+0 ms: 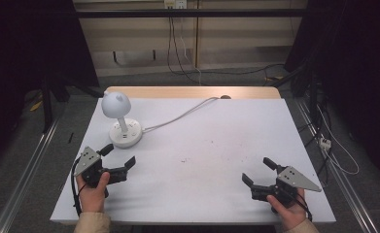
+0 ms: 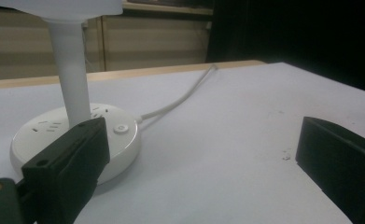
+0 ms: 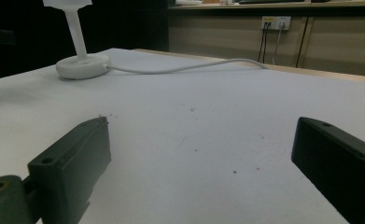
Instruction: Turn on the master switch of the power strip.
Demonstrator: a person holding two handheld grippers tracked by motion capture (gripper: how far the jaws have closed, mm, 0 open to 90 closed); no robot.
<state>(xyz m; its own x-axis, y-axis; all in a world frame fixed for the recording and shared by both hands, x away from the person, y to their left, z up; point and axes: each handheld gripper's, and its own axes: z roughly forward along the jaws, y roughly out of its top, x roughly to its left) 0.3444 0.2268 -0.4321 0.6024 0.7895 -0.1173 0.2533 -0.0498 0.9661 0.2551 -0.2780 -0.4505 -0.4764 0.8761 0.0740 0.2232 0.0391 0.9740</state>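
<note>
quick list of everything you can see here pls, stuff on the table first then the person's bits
lamp: one, white, round base with sockets, far left of the table, nearest the left hand-held gripper
lamp cable: one, white, runs from the base to the table's far edge
table: one, white top with small dark specks, wooden strip at the far edge
wall sockets: one pair, white, on the far wall, cables plugged in
left hand-held gripper: one, black, near left, jaws open, holding nothing
right hand-held gripper: one, black, near right, jaws open, holding nothing
</note>
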